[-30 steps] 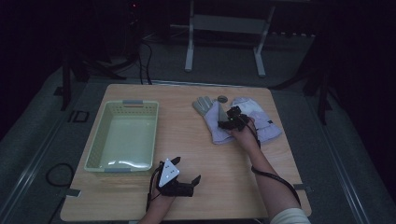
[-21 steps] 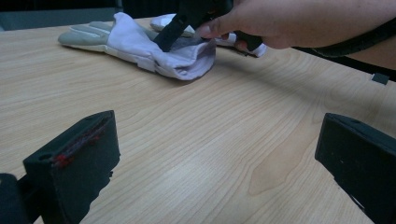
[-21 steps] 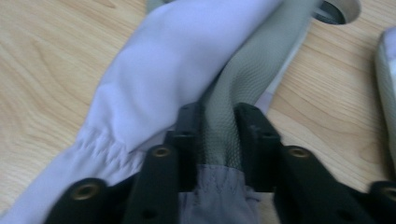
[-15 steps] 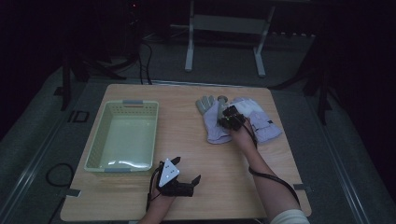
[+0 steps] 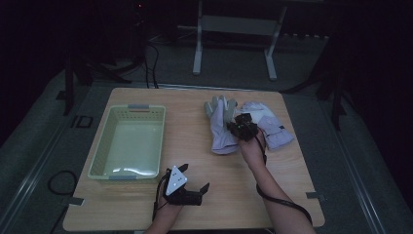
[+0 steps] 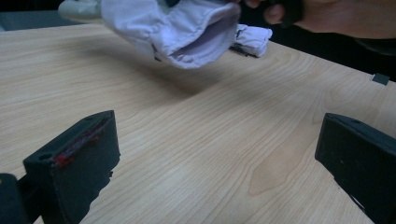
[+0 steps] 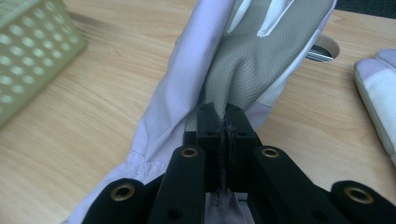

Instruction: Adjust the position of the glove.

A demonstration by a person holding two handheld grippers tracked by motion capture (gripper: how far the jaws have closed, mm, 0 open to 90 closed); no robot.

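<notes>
Lavender glove | right claw pinching its palm fabric | left claw wide, idle | lift slowly, clear the tabletop, aim for basket

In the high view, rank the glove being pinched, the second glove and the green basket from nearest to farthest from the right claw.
1. Pinched glove: clamped in the right claw, reaching left of it.
2. Second glove: flat on the table just right of the claw.
3. Green basket: far across on the table's left side.

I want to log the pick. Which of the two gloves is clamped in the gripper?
The left glove, nearer the basket: the right gripper pinches its grey palm. The other glove lies flat, untouched.
</notes>
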